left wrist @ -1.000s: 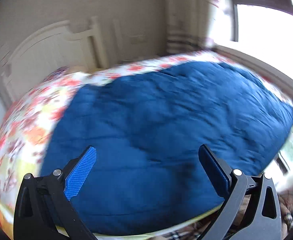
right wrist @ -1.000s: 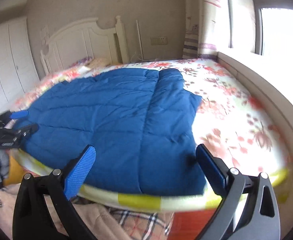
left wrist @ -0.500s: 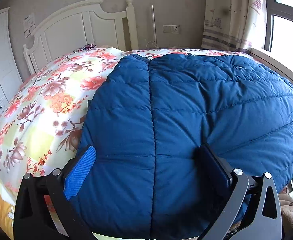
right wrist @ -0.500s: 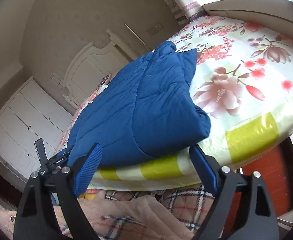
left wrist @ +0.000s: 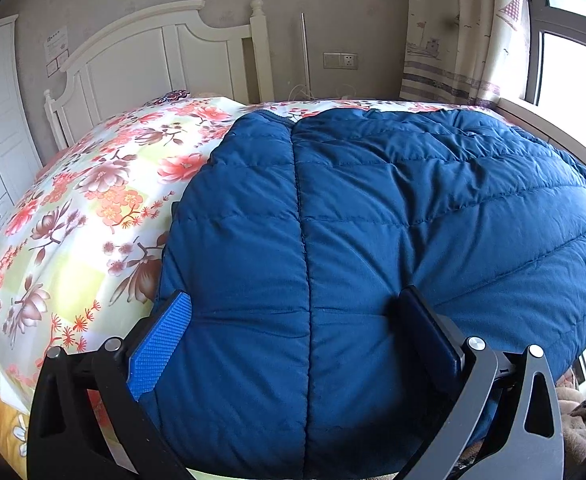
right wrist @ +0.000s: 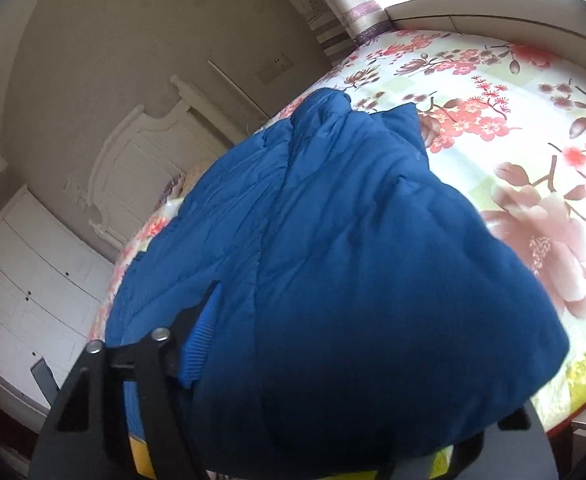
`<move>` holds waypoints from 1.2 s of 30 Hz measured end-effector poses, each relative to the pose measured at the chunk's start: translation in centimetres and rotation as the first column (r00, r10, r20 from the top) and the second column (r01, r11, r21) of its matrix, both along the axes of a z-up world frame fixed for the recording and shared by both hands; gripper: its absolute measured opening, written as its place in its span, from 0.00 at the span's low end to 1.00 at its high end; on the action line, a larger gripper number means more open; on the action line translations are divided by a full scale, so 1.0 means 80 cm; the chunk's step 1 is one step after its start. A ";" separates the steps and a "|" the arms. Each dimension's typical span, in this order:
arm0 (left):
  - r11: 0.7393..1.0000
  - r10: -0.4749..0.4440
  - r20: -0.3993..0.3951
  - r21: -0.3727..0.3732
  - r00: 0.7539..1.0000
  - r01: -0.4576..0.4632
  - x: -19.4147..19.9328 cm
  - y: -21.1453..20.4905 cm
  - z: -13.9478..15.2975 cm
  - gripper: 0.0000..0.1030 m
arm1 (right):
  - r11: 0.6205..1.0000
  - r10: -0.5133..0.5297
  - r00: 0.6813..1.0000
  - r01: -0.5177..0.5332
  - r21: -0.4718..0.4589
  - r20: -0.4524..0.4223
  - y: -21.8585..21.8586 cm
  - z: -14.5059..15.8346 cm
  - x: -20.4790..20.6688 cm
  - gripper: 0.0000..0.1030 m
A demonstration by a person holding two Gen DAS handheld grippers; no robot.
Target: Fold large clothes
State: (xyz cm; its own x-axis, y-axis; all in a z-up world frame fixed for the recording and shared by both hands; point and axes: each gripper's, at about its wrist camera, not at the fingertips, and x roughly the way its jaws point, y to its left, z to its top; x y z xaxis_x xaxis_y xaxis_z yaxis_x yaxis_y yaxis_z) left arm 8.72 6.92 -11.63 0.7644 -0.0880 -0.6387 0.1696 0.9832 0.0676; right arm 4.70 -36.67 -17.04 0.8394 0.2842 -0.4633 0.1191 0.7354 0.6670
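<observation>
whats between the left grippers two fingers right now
The near hem of the blue jacket, seen in the left wrist view. The left gripper stands wide over it, pads apart from the fabric, the jacket's centre seam running between them.

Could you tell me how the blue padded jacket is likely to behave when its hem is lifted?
The blue padded jacket looks puffy and quilted, so probably light for its bulk. It drapes over the bed edge, so it should flop and sag. Smooth fabric may slip.

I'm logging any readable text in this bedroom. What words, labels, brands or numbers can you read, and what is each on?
No text reads clearly.
Paper notice on the wall beside the headboard: print too small to read.
Curtain: boat drawings only, no legible words.
Blue padded jacket: no label visible.
</observation>
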 end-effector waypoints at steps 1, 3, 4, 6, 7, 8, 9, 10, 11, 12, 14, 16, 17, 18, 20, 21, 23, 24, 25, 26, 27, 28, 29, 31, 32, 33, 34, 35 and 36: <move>1.000 0.003 -0.005 0.006 1.000 -0.003 -0.001 -0.002 0.003 0.95 | 1.000 0.005 1.000 -0.005 0.002 0.016 -0.002 0.001 -0.004 0.41; 1.000 0.002 -0.014 0.011 1.000 -0.002 -0.001 -0.011 0.017 0.95 | 1.000 0.012 0.999 -0.010 -0.030 0.045 0.000 0.009 -0.010 0.37; 0.999 -0.033 -0.004 -0.005 0.999 0.033 -0.001 -0.023 0.031 0.95 | 0.998 0.015 0.998 -0.012 -0.058 0.061 0.005 0.015 -0.012 0.37; 0.996 -0.091 0.020 0.007 0.996 0.091 -0.001 -0.055 0.053 0.95 | 0.996 0.020 0.997 -0.013 -0.086 0.080 0.010 0.023 -0.013 0.36; 0.993 -0.120 0.023 0.013 0.993 0.120 0.001 -0.071 0.061 0.95 | 0.995 0.024 0.996 -0.015 -0.099 0.089 0.012 0.028 -0.013 0.36; 0.988 -0.152 0.019 0.015 0.988 0.152 0.005 -0.087 0.067 0.95 | 0.994 0.026 0.995 -0.016 -0.106 0.095 0.013 0.031 -0.013 0.36; 0.983 -0.180 0.011 0.022 0.984 0.180 0.012 -0.105 0.072 0.95 | 0.993 0.030 0.994 -0.017 -0.118 0.103 0.015 0.034 -0.013 0.36; 0.979 -0.197 0.013 0.052 0.980 0.196 0.020 -0.127 0.074 0.95 | 0.992 0.031 0.994 -0.018 -0.127 0.107 0.016 0.036 -0.013 0.36; 0.975 -0.207 0.011 0.087 0.978 0.205 0.032 -0.148 0.072 0.95 | 0.991 0.034 0.993 -0.019 -0.136 0.109 0.018 0.039 -0.013 0.36; 0.972 -0.212 0.000 0.101 0.977 0.211 0.042 -0.159 0.069 0.95 | 0.990 0.035 0.993 -0.019 -0.142 0.109 0.018 0.040 -0.012 0.36; 0.973 -0.210 -0.045 0.093 0.977 0.213 0.067 -0.182 0.057 0.95 | 0.987 0.038 0.993 -0.021 -0.158 0.109 0.019 0.043 -0.013 0.36; 0.971 -0.191 -0.103 0.128 0.976 0.203 0.082 -0.196 0.035 0.96 | 0.983 0.049 0.992 -0.028 -0.179 0.114 0.021 0.048 -0.013 0.36; 0.970 -0.187 -0.107 0.136 0.977 0.201 0.081 -0.197 0.031 0.96 | 0.981 0.051 0.992 -0.027 -0.193 0.116 0.021 0.052 -0.014 0.36; 0.972 -0.189 -0.111 0.123 0.976 0.202 0.077 -0.192 0.032 0.95 | 0.976 0.053 0.991 -0.025 -0.218 0.123 0.025 0.060 -0.014 0.36; 0.973 -0.218 -0.102 0.048 0.971 0.224 0.061 -0.173 0.042 0.95 | 0.964 0.060 0.988 -0.020 -0.266 0.143 0.035 0.076 -0.013 0.36; 0.975 -0.220 -0.072 0.020 0.973 0.222 0.050 -0.161 0.050 0.95 | 0.955 0.065 0.986 -0.016 -0.296 0.155 0.044 0.088 -0.012 0.36; 0.979 -0.200 0.010 -0.050 0.980 0.200 0.020 -0.120 0.070 0.95 | 0.922 0.097 0.977 -0.015 -0.387 0.191 0.076 0.121 -0.009 0.36; 0.980 -0.169 0.054 -0.100 0.984 0.173 0.008 -0.088 0.083 0.95 | 0.906 0.121 0.971 -0.022 -0.423 0.208 0.092 0.135 -0.006 0.36; 0.981 -0.134 0.087 -0.129 0.987 0.145 0.002 -0.066 0.093 0.95 | 0.870 0.170 0.959 -0.038 -0.491 0.228 0.123 0.156 -0.002 0.36; 0.983 -0.068 0.126 -0.162 0.990 0.088 -0.003 -0.031 0.109 0.95 | 0.839 0.207 0.949 -0.047 -0.542 0.238 0.147 0.170 0.001 0.36; 0.981 -0.016 0.150 -0.188 0.989 0.045 -0.006 -0.001 0.123 0.95 | 0.791 0.260 0.933 -0.059 -0.609 0.247 0.183 0.187 0.004 0.36; 0.978 0.023 0.169 -0.210 0.985 0.013 -0.008 0.024 0.135 0.95 | 0.729 0.319 0.916 -0.072 -0.681 0.245 0.224 0.199 0.009 0.36; 0.970 0.083 0.202 -0.239 0.976 -0.033 -0.014 0.059 0.152 0.95 | 0.682 0.353 0.906 -0.078 -0.727 0.234 0.251 0.205 0.011 0.36; 0.949 0.191 0.246 -0.295 0.950 -0.114 -0.025 0.119 0.177 0.95 | 0.509 0.459 0.871 -0.093 -0.856 0.178 0.347 0.203 0.022 0.36; 0.933 0.239 0.258 -0.327 0.936 -0.148 -0.031 0.148 0.186 0.95 | 0.449 0.493 0.858 -0.107 -0.887 0.146 0.379 0.196 0.026 0.36; 0.918 0.279 0.262 -0.354 0.924 -0.176 -0.036 0.173 0.192 0.95 | 0.347 0.537 0.840 -0.137 -0.928 0.077 0.424 0.177 0.031 0.36; 0.910 0.302 0.262 -0.365 0.916 -0.196 -0.040 0.188 0.195 0.95 | 0.218 0.576 0.818 -0.179 -0.959 -0.022 0.469 0.147 0.036 0.36; 0.903 0.325 0.255 -0.369 0.911 -0.219 -0.044 0.205 0.194 0.95 | 0.113 0.595 0.797 -0.209 -0.971 -0.102 0.499 0.121 0.037 0.37; 0.901 0.332 0.248 -0.368 0.910 -0.229 -0.046 0.213 0.193 0.95 | -0.026 0.608 0.767 -0.236 -0.971 -0.203 0.534 0.081 0.036 0.37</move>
